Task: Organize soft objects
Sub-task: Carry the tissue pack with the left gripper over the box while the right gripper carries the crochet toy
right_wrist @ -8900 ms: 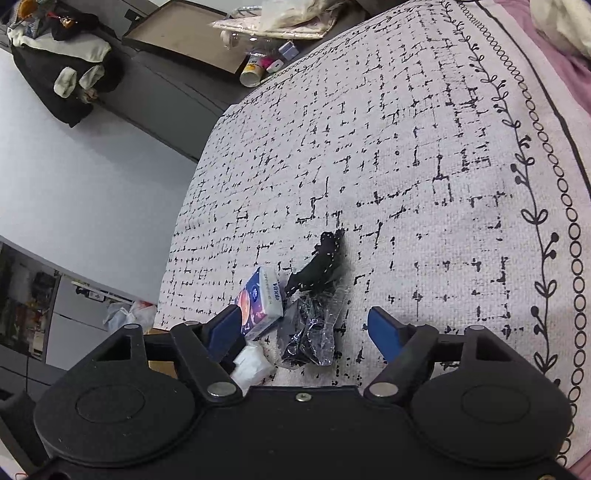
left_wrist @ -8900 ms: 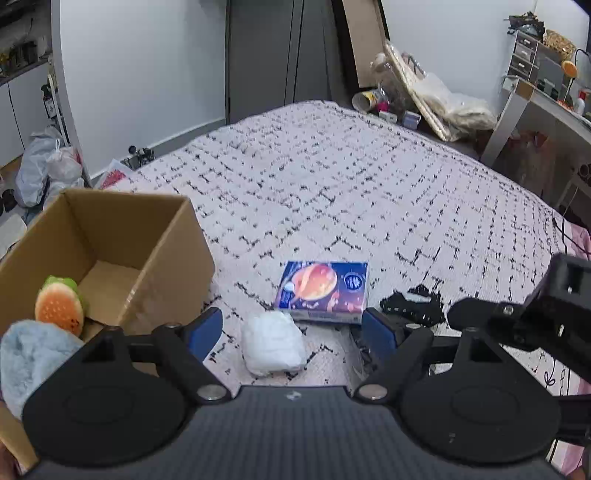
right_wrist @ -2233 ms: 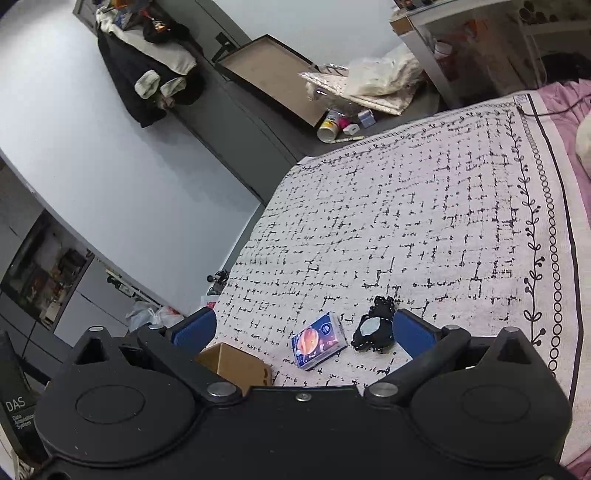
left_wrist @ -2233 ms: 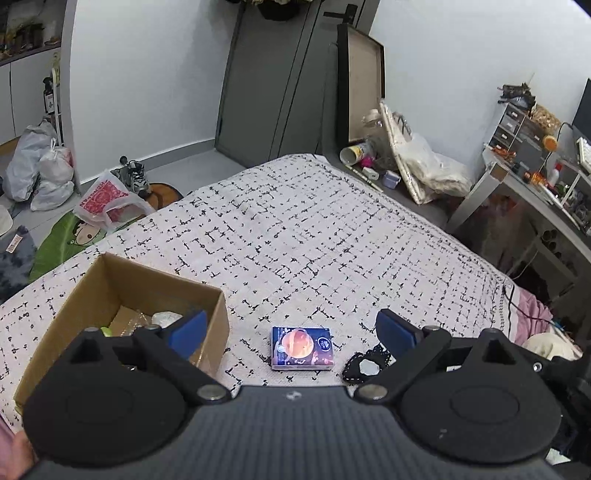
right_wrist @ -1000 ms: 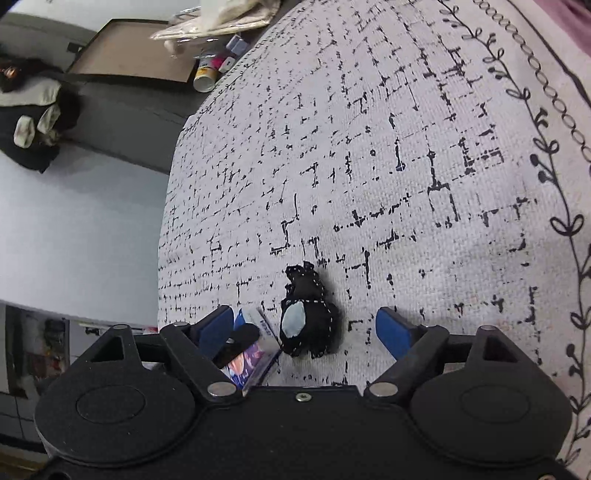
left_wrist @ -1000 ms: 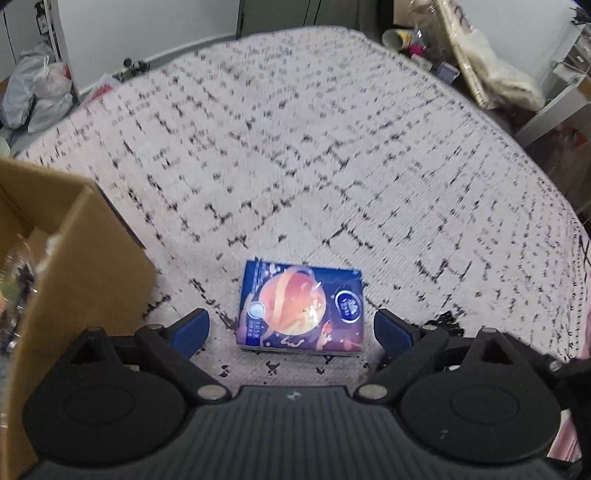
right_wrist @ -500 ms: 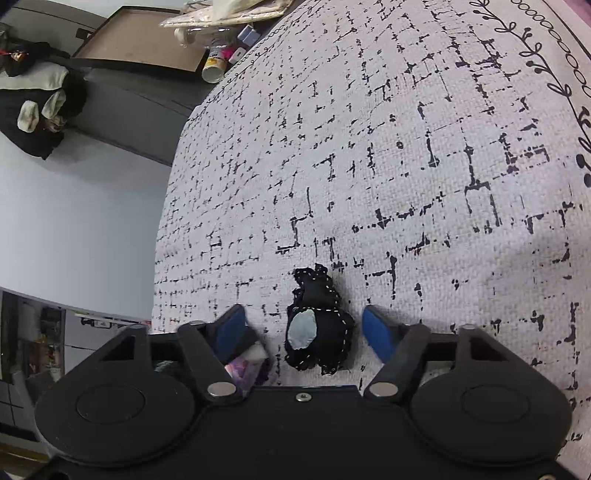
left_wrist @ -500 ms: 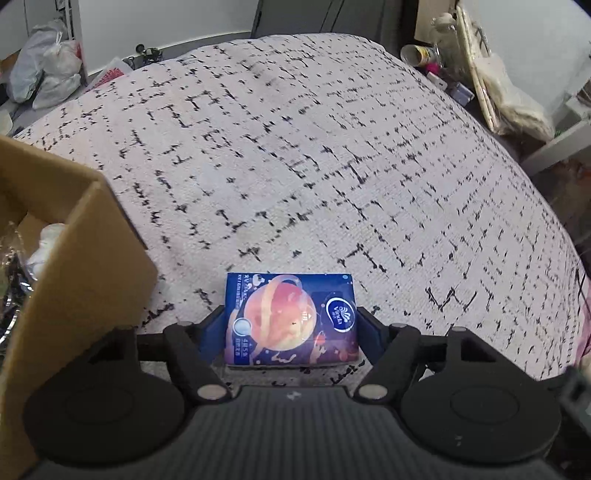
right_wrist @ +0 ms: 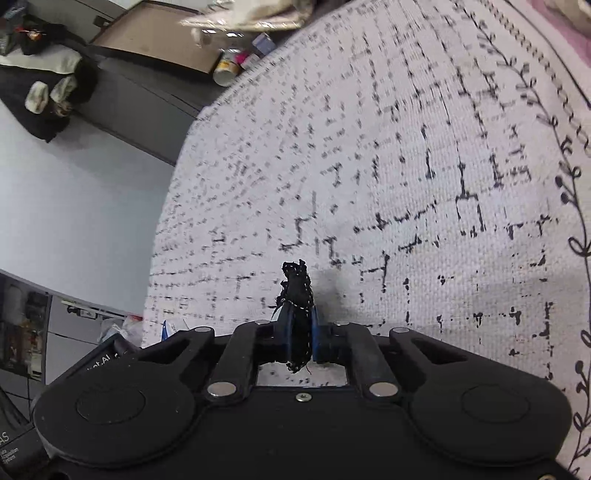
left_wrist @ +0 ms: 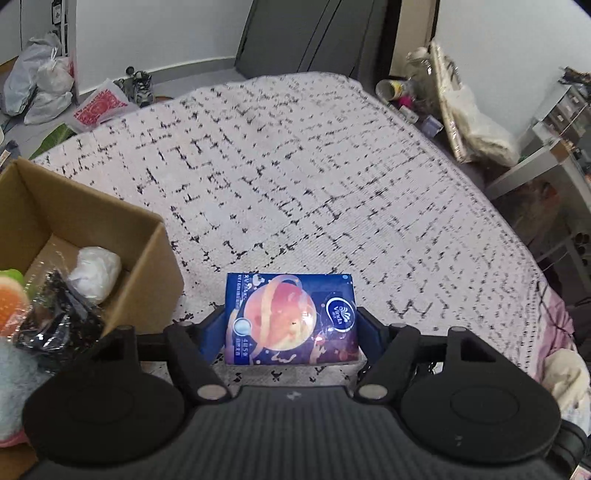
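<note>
Tissue pack [left_wrist: 291, 319] clamped flat between left gripper [left_wrist: 290, 328] pads just right of cardboard box [left_wrist: 155, 254], likely for dropping in; right gripper [right_wrist: 297, 338] closing, pinching black fabric scrap [right_wrist: 297, 295] edge-on, farther right.

White walls [left_wrist: 155, 33], dark wardrobe [left_wrist: 317, 37] — patterned bedspread [left_wrist: 314, 177], cluttered floor [left_wrist: 33, 122].

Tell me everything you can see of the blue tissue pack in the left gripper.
The blue rectangular soft-plastic tissue pack has glossy, slightly crinkled film, an orange planet picture and a white round logo on top. It lies flat, face up, clamped at its two short sides between the left gripper's blue fingers. It looks lifted just clear of the white black-patterned bedspread, beside the open brown cardboard box.
</note>
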The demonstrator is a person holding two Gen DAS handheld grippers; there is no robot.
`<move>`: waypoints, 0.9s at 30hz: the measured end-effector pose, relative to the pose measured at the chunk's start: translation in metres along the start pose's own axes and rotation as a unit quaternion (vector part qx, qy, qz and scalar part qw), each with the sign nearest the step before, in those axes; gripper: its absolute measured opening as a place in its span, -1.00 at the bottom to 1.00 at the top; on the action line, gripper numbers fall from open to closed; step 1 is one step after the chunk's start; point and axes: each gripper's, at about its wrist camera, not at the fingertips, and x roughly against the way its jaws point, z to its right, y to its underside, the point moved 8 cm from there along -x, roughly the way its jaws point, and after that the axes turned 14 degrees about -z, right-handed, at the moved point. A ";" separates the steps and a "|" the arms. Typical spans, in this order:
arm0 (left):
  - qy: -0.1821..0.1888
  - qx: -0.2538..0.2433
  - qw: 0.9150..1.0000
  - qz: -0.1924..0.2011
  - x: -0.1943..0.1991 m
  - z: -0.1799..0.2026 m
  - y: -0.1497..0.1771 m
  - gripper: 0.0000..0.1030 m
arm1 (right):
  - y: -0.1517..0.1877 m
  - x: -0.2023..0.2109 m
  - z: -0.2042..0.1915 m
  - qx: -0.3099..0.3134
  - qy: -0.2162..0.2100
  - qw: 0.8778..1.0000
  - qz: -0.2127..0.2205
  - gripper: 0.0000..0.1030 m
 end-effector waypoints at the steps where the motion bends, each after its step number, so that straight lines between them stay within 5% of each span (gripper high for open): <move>1: 0.002 -0.001 1.000 0.003 0.005 -0.001 0.000 0.37 | 0.000 0.004 -0.003 0.004 -0.003 1.000 0.004 -0.82; 27: -0.003 0.019 0.997 0.079 0.111 -0.063 0.000 0.37 | 0.042 0.065 -0.095 0.137 -0.069 0.986 0.070 -0.82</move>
